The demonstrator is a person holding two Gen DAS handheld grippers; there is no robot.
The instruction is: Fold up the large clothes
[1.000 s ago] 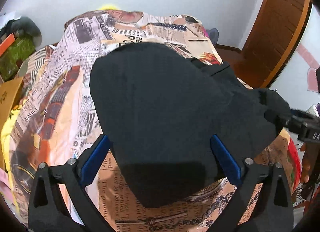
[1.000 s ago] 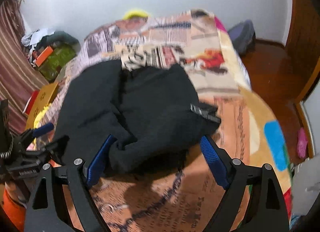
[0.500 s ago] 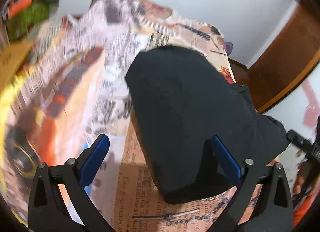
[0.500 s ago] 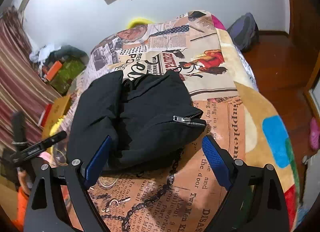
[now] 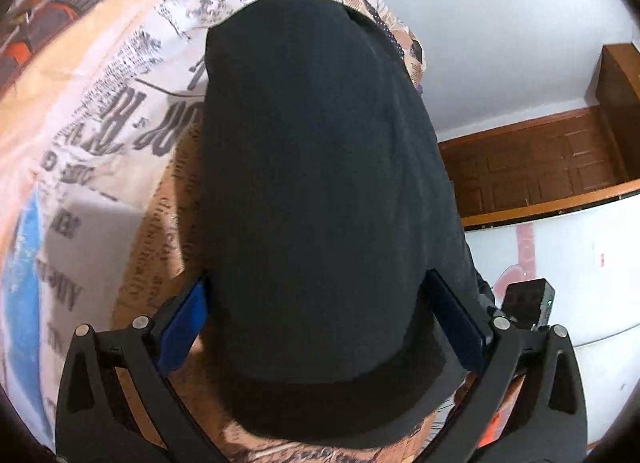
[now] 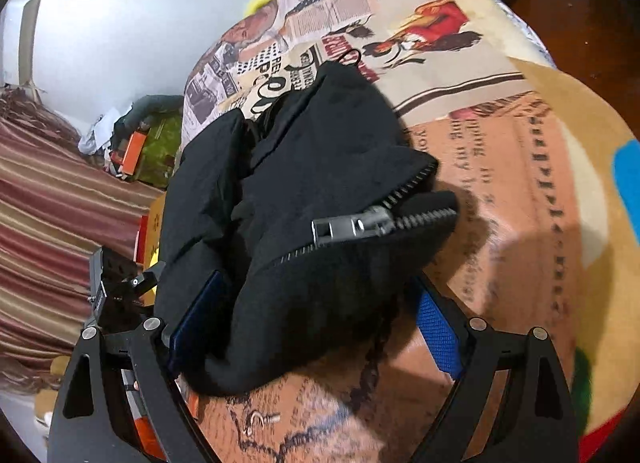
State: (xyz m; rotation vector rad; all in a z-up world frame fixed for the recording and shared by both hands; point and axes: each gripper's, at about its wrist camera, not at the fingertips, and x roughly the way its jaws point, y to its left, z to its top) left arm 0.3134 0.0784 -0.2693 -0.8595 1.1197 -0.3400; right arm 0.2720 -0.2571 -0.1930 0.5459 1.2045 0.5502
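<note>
Folded into a thick bundle near the front edge of a bed (image 6: 540, 167) spread with a newspaper-print cover (image 5: 120, 111): a black zip-up jacket (image 6: 304, 167), its metal zipper pull (image 6: 348, 225) lying across the top fold. Straddling the bundle's near end in the left wrist view, the left gripper (image 5: 320, 319), blue pads wide apart on either side of the dark cloth (image 5: 320, 143), whether pressing on it impossible to tell. Reaching over the other end, the right gripper (image 6: 316, 315), jaws spread wide, left pad against the fabric, right pad clear of it above the cover. Beyond the bed, a white wall (image 5: 500, 23), a wooden door (image 5: 540, 167) and a striped curtain (image 6: 52, 191)
</note>
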